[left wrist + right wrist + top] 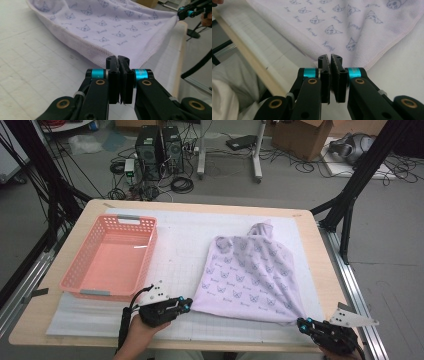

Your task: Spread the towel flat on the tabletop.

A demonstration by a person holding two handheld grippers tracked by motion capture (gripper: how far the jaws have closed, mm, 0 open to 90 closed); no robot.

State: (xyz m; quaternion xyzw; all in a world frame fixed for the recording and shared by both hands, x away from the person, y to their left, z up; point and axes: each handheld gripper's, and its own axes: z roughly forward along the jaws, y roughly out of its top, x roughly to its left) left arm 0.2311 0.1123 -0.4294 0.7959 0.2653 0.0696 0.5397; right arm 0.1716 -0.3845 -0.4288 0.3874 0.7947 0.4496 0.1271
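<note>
Left claw (pixel 186 306) and right claw (pixel 302 323): black bodies, cyan rings at the tips, brass-coloured screws on the arms (seen close in both gripper views). Grey three-cornered plate (pixel 158 291) on top of each, black cable (pixel 123 322) trailing from the left.

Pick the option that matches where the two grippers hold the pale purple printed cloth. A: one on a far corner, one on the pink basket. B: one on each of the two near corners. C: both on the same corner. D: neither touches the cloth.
B: the left gripper is shut on the near left corner of the cloth and the right gripper on the near right corner, the near hem stretched between them.
</note>
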